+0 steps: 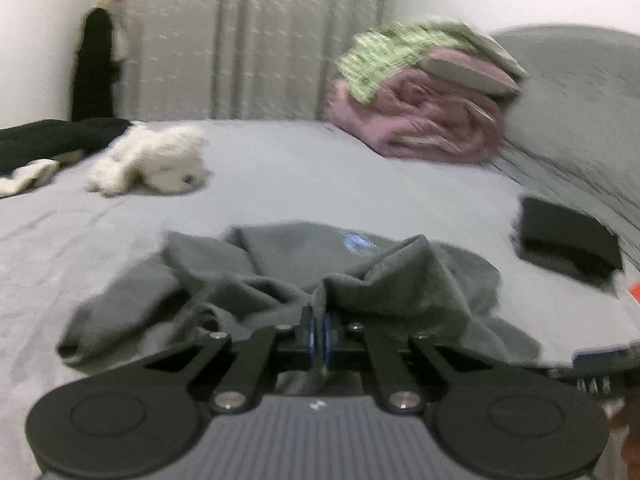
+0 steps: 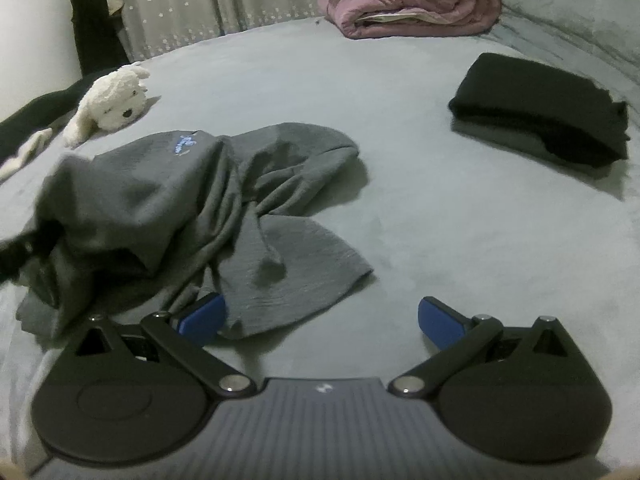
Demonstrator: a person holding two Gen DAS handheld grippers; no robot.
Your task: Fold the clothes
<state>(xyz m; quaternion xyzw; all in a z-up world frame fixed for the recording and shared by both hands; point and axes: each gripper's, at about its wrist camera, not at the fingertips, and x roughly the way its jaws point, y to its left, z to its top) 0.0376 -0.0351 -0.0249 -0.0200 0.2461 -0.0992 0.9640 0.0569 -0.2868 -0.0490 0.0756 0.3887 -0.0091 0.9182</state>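
- The left gripper (image 1: 319, 330) has its blue pads pressed together on a pinched fold of the grey sweatshirt (image 1: 280, 276), lifting that edge a little off the bed sheet (image 1: 280, 176).
- The right gripper (image 2: 320, 320) hangs low over the sheet with its jaws spread wide and nothing between them; its left blue pad (image 2: 202, 318) is just beside, perhaps touching, the nearest flap of the sweatshirt (image 2: 192, 200).
- The sweatshirt lies crumpled in the near-left part of the bed, bunched and twisted, with a small blue logo (image 2: 185, 143) showing on its upper panel.
- Judgement: this is the opening step, getting hold of the garment to spread it flat; no fold is made yet.
- The next move likely calls for the right gripper to close on the near flap or hem, then both to pull apart and shake out the twist.
- Further off, a folded black garment (image 2: 540, 120) sits well apart on the right, seemingly already done.
- A white plush dog (image 2: 112, 104) lies beyond on the left, beside dark clothing (image 1: 56, 138).
- At the far edge, a rolled pink blanket (image 2: 412, 0) rests against a grey pillow (image 1: 580, 92), before a curtain (image 1: 240, 40).
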